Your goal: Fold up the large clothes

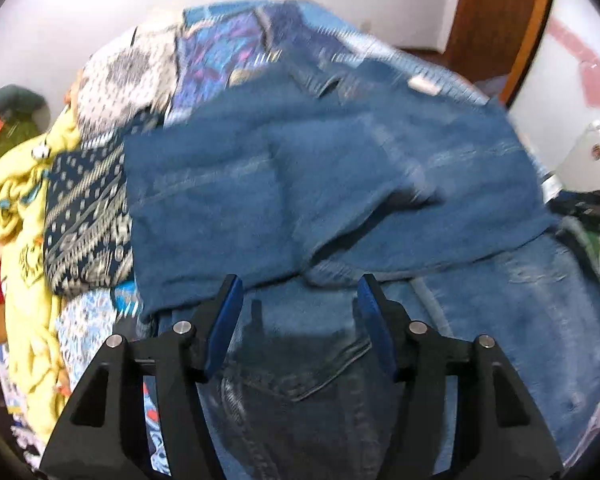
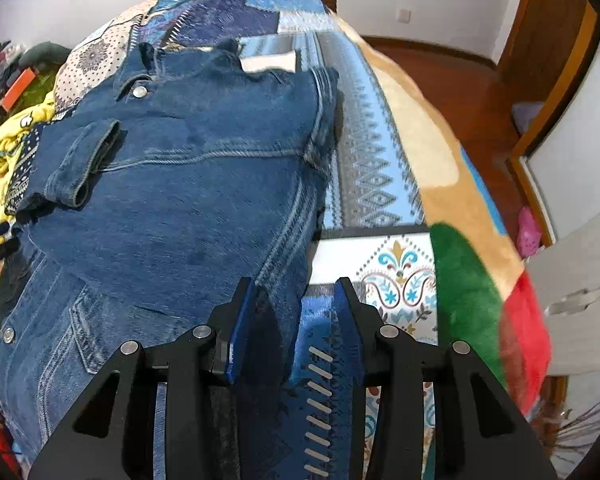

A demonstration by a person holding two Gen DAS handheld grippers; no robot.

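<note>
A blue denim jacket (image 2: 188,184) lies spread on a patterned bed cover (image 2: 364,168), collar and metal button at the far end, one sleeve (image 2: 84,164) folded across it. In the left wrist view the jacket (image 1: 300,184) is blurred, with a folded sleeve panel lying over the body and a chest pocket near the fingers. My left gripper (image 1: 300,292) is open and empty just above the denim. My right gripper (image 2: 296,292) is open and empty over the jacket's right edge, where it meets the cover.
A pile of clothes, yellow (image 1: 24,216) and dark patterned (image 1: 88,216), lies left of the jacket. A beige, green and red blanket (image 2: 468,280) drapes the bed's right side. Wooden floor, a door frame (image 2: 540,80) and white furniture (image 2: 580,264) stand to the right.
</note>
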